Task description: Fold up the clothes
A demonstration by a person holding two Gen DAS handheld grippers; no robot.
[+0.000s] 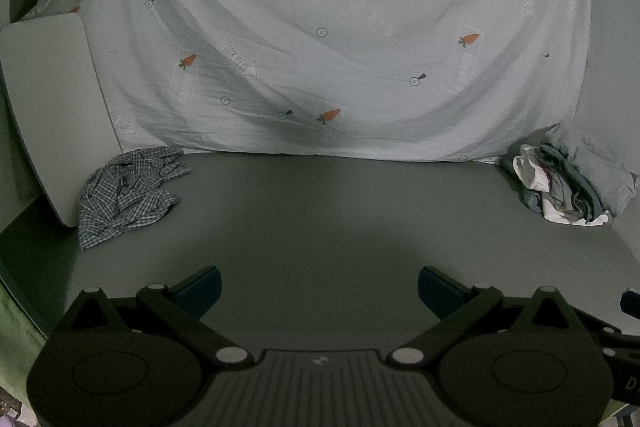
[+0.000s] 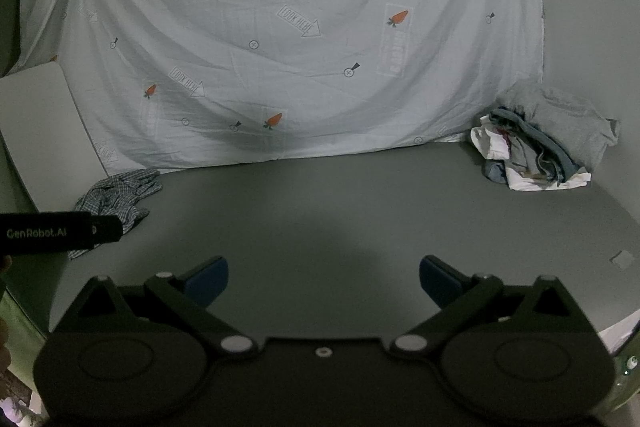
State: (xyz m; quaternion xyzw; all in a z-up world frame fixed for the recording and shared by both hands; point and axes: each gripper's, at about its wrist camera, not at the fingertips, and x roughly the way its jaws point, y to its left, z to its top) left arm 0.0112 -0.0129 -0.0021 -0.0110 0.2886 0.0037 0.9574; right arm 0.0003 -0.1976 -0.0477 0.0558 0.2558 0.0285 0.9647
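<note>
The left gripper (image 1: 319, 287) is hovering with its blue-padded fingers (image 1: 200, 291) spread wide — nothing between them. The right gripper (image 2: 324, 277) is hanging level, likewise gaping and empty — the left gripper's black body (image 2: 60, 233) is jutting in at its left side.

Both tongs, left tongs (image 1: 319, 291) and right tongs (image 2: 324, 281), are matte black with blue fingertip pads (image 2: 208, 281), silver pivot screws (image 2: 236, 343) and round housings.

Matt smooth table (image 1: 320, 211); crumpled woven checked cloth (image 1: 128, 191); thin printed sheet (image 1: 320, 27).
</note>
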